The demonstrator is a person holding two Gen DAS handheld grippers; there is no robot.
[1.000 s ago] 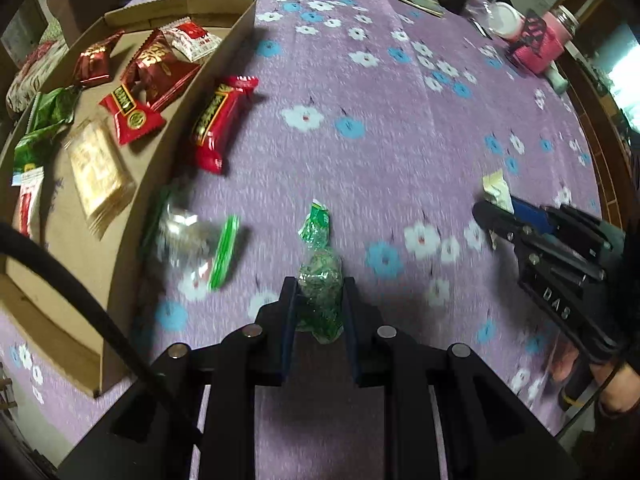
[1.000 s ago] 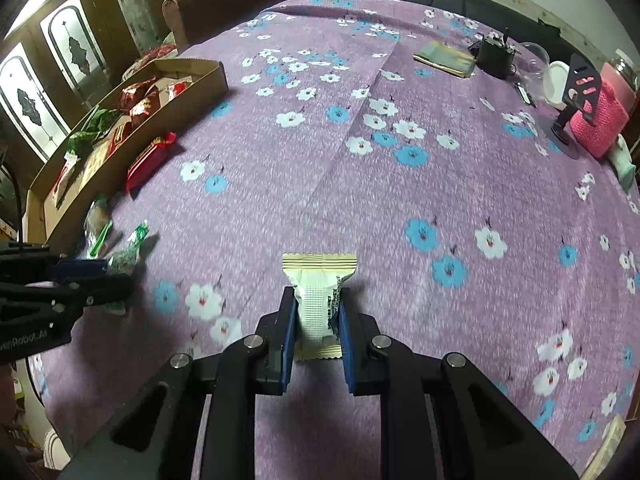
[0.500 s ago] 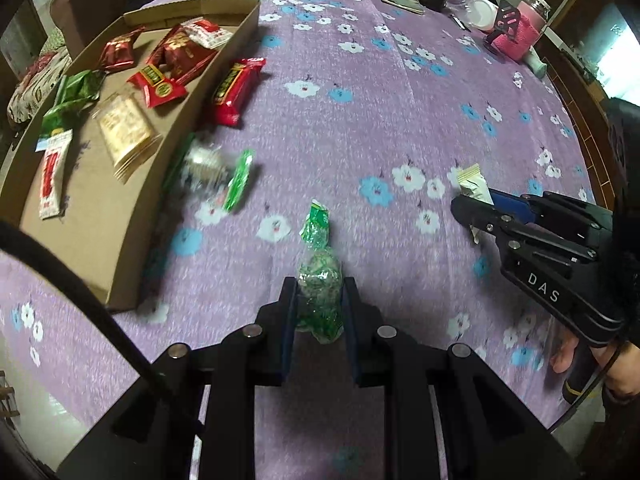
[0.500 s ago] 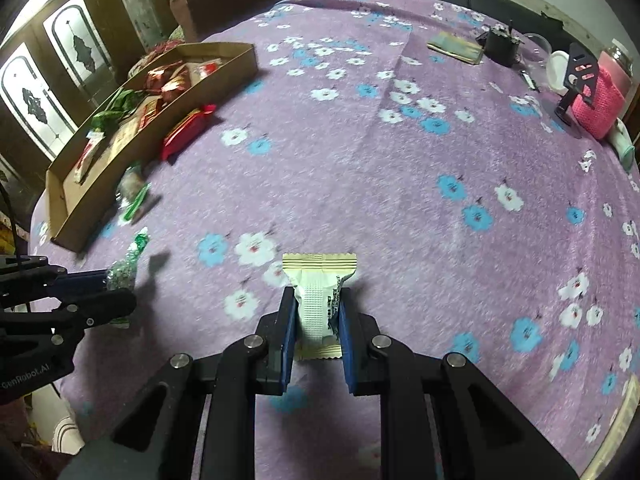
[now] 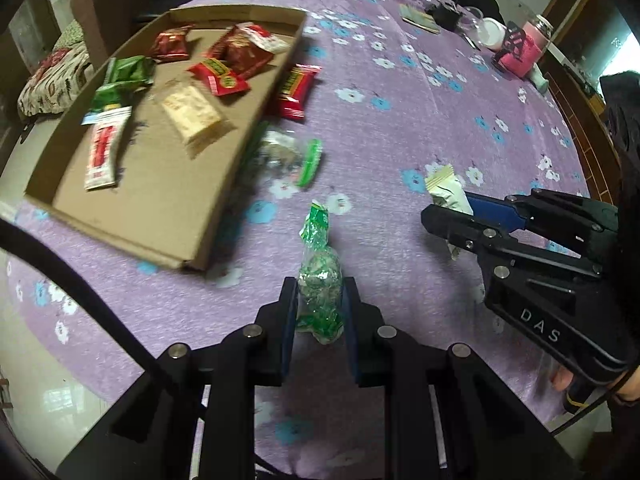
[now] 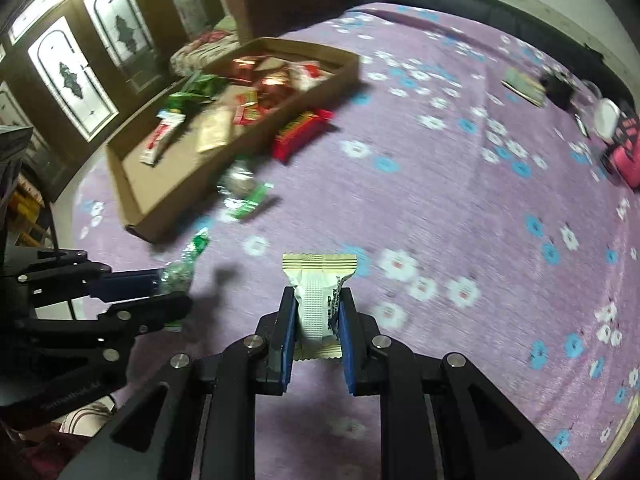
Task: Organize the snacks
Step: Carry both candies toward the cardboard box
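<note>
Above the purple floral bench (image 5: 420,92), the left gripper (image 5: 319,304) was closed on a green candy bag (image 5: 319,280), while the right gripper (image 6: 318,320) clamped a cream wafer packet (image 6: 319,292). At ten o'clock lay the cardboard tray (image 5: 224,184) of snacks, a red bar (image 5: 295,90) and a clear packet (image 5: 286,154) just beside its wall.

A cardboard tray (image 5: 132,216) is set at the left of a cloth-covered table (image 5: 400,128), with several snack packets (image 5: 192,110) laid inside it. Two more packets (image 5: 294,90) are left on the cloth just beside its right wall, and jars (image 5: 524,46) are grouped at the far right edge.
</note>
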